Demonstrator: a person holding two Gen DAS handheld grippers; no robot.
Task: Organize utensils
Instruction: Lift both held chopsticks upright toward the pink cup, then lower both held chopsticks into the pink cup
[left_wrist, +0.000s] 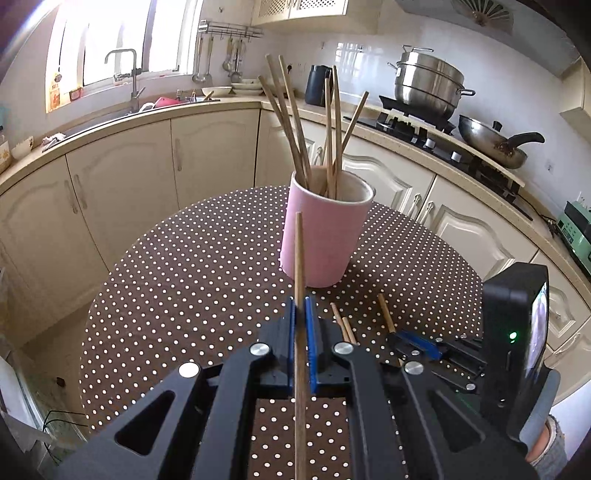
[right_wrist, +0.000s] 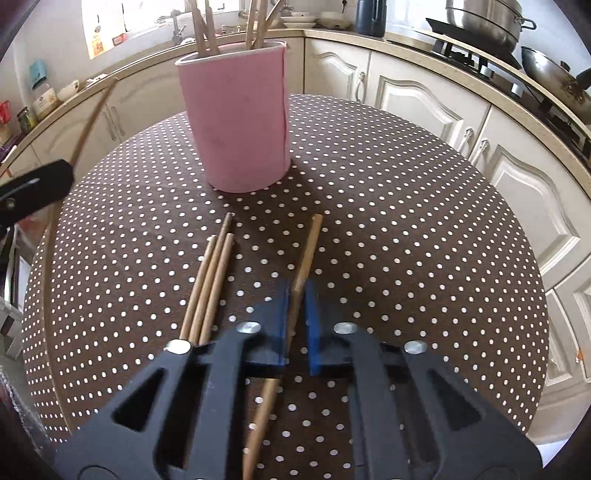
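On the table (right_wrist: 406, 206) the cup (right_wrist: 240, 122) stands in the upper middle of the right wrist view, with chopsticks (left_wrist: 295, 122) upright in it. Below it three loose chopsticks (right_wrist: 210, 284) lie side by side at centre left. Just right of them a single chopstick (right_wrist: 308, 251) lies between the right gripper's (right_wrist: 297, 321) jaws.

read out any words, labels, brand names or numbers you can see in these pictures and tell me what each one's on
No text here can be read.
Yellow-red sticker on the window by the sink: has print, too blurred to read.
Jars on the counter at left: labels too small to read.
Green appliance at right: markings too small to read.
Pink holder, chopsticks and dotted tablecloth: no writing.
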